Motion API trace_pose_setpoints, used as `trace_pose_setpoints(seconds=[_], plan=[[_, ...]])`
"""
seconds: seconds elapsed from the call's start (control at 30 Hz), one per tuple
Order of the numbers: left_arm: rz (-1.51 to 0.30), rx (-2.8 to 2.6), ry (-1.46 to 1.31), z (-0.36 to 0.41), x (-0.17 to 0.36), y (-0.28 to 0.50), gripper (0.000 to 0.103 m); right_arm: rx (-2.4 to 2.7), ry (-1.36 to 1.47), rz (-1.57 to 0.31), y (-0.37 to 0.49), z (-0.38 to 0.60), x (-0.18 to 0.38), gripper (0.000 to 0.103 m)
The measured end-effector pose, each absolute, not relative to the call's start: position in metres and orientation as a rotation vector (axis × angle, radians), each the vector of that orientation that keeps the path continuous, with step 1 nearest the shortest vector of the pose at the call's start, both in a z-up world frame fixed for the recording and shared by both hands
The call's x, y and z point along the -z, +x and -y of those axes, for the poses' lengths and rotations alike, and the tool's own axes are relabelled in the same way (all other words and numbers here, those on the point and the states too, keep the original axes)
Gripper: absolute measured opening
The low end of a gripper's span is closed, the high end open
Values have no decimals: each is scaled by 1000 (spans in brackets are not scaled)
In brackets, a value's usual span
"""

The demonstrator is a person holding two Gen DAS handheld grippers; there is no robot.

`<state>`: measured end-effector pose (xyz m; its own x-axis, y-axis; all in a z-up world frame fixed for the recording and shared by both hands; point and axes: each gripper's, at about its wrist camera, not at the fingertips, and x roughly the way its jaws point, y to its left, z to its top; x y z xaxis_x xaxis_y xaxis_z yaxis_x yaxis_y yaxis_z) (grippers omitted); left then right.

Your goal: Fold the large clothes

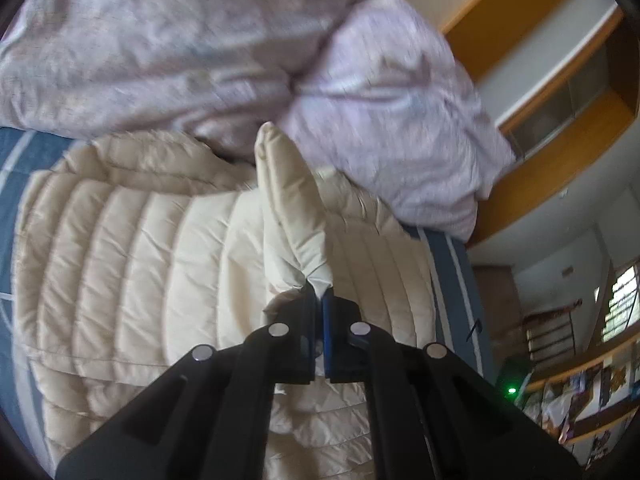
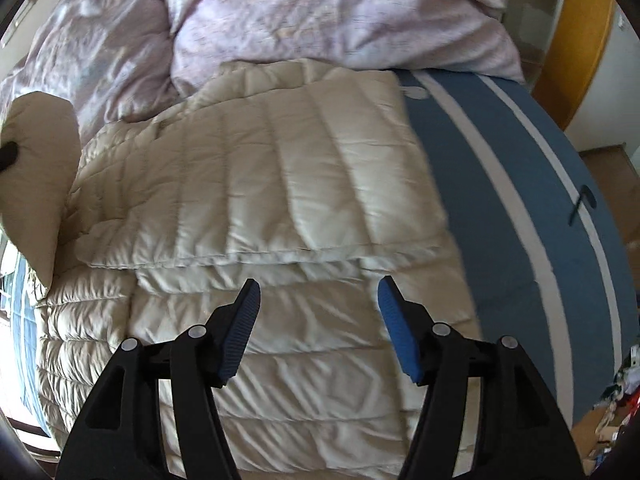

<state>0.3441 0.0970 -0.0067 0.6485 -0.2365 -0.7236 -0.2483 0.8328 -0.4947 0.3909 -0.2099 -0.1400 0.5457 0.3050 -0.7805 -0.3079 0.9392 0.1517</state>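
While the cream puffer jacket (image 2: 248, 184) lies spread on the bed's blue striped sheet (image 2: 520, 184), the folding looks only partly done: one quilted panel is already laid over the body, its edge running across just ahead of the right gripper (image 2: 318, 300), and a sleeve (image 1: 290, 204) is lifted clear of the jacket, pinched at its cuff by the left gripper (image 1: 318, 292), whose jaws are clenched tight on the fabric. The right gripper hangs released above the jacket's lower half, with nothing between its blue pads (image 2: 396, 332). My judgement is that the raised sleeve has yet to be laid across the jacket, and that the body then needs at least one more fold to make a compact bundle. Beyond the jacket, touching its collar end, sits a crumpled lilac duvet (image 2: 340, 16), which crowds the head of the bed and leaves little room on that side. To the side of the jacket away from the raised sleeve the sheet is bare. Past the bed stands a wooden cabinet (image 1: 532, 40), well apart from the jacket and no obstacle.
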Motion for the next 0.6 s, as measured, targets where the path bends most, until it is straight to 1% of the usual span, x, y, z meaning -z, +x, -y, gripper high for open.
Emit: trace_pose_setpoints(seconds=[0.23, 0.3, 0.33, 0.37, 0.43, 0.57, 0.6], plan=[[-992, 55, -587, -61, 40, 369, 4, -353, 3, -926, 394, 227, 142, 63], [-1000, 84, -581, -54, 40, 368, 13, -367, 4, -918, 393, 226, 140, 63], [-994, 96, -579, -53, 38, 367, 29, -372, 3, -913, 392, 225, 138, 63], [-983, 108, -578, -53, 35, 363, 48, -383, 3, -906, 392, 222, 135, 63], [-951, 102, -570, -59, 28, 354, 63, -407, 7, -891, 390, 215, 129, 63], [-946, 41, -521, -79, 23, 343, 63, -492, 28, -864, 387, 192, 115, 61], [-950, 12, -513, -89, 25, 339, 63, -529, 37, -859, 387, 182, 111, 57]])
